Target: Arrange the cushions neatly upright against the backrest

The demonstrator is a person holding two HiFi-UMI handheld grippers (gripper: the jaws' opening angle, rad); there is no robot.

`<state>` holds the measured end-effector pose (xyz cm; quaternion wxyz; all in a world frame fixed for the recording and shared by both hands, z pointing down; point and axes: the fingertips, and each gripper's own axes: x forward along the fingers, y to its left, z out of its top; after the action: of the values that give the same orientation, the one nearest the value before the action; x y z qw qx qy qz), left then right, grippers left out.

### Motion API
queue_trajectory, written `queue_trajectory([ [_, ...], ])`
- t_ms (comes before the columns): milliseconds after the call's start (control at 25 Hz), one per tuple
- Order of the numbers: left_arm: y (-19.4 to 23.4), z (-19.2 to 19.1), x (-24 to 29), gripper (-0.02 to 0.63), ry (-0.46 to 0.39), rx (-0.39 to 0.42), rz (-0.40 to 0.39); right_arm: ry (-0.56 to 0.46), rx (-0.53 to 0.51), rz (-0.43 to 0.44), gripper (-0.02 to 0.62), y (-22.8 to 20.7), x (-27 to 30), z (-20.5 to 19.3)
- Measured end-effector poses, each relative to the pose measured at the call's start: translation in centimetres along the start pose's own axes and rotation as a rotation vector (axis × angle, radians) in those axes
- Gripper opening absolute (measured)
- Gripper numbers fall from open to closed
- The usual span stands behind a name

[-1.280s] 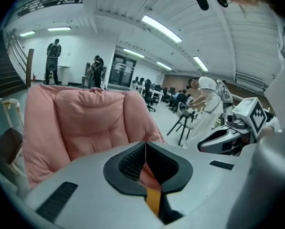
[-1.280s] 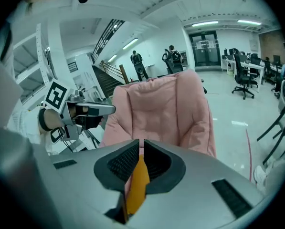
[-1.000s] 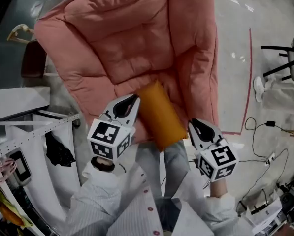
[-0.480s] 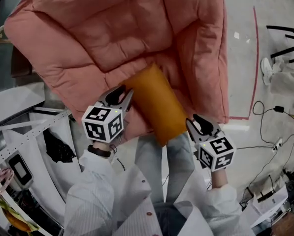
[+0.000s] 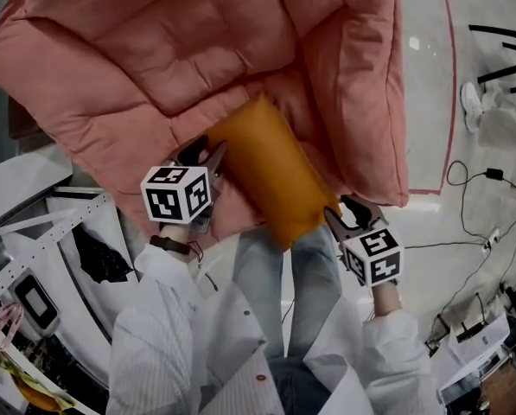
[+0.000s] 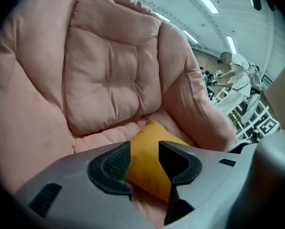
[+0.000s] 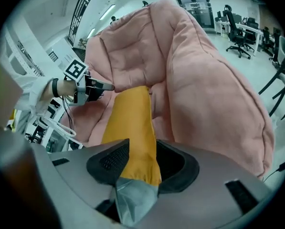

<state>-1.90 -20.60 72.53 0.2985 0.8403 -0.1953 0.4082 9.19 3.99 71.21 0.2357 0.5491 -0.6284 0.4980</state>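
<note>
The orange cushion (image 5: 270, 175) lies lengthwise on the seat of the pink armchair (image 5: 136, 50). Its far corner sits near the crease under the backrest and its near end hangs over the front edge above my legs (image 5: 266, 284). It is lying down, not standing, and runs close along the armrest on my right.

My left gripper (image 5: 207, 148) sits at the cushion's left edge. Its fingers have just been opening and now stand spread, with the cushion's corner in the gap (and free space beside one pad).

My right gripper (image 5: 344, 207) is at the near right corner. Its fingers have likewise just been opening and stand apart. The cushion's end is between them, not pinched.
</note>
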Motion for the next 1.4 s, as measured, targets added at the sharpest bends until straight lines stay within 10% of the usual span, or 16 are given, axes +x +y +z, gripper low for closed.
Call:
queue_trajectory([
  [920, 2.5, -4.6, 4.3, 0.205, 0.212, -0.015, 0.048, 0.231, 0.202, 0.146, 0.181, -0.1, 5.0, -5.5],
  [1400, 1.6, -4.4, 4.5, 0.083, 0.214, -0.030, 0.067, 0.260, 0.121, 0.165, 0.025, 0.2, 4.6, -5.0],
])
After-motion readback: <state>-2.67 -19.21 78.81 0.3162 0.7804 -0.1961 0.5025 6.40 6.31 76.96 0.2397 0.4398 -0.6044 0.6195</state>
